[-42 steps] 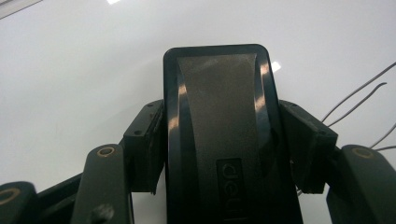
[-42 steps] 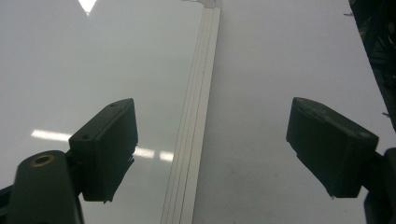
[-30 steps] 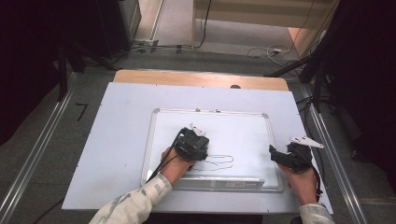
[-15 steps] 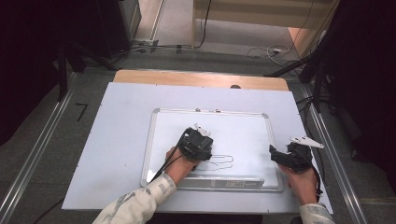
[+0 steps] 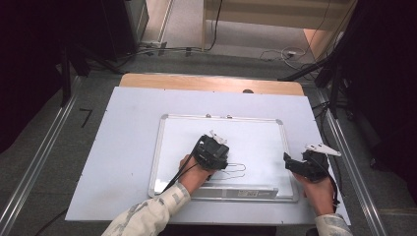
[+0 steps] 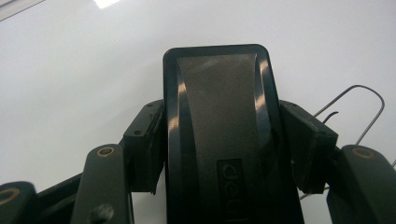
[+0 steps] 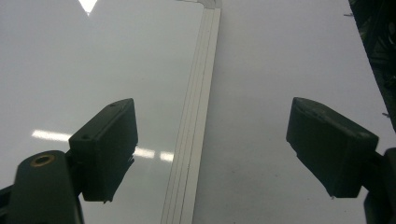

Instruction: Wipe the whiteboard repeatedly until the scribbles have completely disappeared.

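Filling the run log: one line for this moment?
left gripper: shut on eraser, over whiteboard | right gripper: open, at board edge

A white tabletop [image 5: 123, 147] stands on grey floor [image 5: 34, 142] between metal rails [image 5: 37, 164], with cables [image 5: 275, 53] and dark curtains [image 5: 29, 59] beyond.

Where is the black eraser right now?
In the left gripper view, the black eraser sits clamped in the left tool, pressed on the whiteboard beside a drawn line.
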### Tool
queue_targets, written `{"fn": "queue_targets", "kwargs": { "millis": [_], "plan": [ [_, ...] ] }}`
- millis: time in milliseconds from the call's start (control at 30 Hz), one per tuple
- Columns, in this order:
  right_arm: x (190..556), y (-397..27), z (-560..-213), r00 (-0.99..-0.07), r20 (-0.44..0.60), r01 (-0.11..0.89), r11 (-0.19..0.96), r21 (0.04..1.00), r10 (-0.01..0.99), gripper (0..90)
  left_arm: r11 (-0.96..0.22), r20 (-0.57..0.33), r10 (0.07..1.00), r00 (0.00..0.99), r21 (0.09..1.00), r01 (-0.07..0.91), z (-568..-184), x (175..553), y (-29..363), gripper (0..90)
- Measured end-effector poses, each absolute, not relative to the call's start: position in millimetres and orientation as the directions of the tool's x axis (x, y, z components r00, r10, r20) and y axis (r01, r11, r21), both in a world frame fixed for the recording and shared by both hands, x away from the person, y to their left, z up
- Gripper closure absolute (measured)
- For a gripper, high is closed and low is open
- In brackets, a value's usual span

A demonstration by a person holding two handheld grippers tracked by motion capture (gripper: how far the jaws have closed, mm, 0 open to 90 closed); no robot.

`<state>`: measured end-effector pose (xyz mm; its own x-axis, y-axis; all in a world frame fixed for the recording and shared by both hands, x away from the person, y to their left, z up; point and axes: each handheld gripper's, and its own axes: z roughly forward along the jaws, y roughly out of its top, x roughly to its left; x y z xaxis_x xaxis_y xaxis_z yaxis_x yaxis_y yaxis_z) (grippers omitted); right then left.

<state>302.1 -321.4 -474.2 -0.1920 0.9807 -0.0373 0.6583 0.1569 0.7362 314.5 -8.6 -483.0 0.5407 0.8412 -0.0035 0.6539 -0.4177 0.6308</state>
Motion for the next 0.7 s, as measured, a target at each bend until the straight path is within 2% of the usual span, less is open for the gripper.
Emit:
{"fn": "queue_targets", "kwargs": {
  "millis": [700],
  "plan": [
    [302, -322, -474, -0.192, -0.037, 0.659, 0.157, 0.736, 0.981, 15.2, -0.428, -0.007, 0.829, 0.559, 0.635, 0.643, -483, 315, -31, 39.5]
  ]
}}
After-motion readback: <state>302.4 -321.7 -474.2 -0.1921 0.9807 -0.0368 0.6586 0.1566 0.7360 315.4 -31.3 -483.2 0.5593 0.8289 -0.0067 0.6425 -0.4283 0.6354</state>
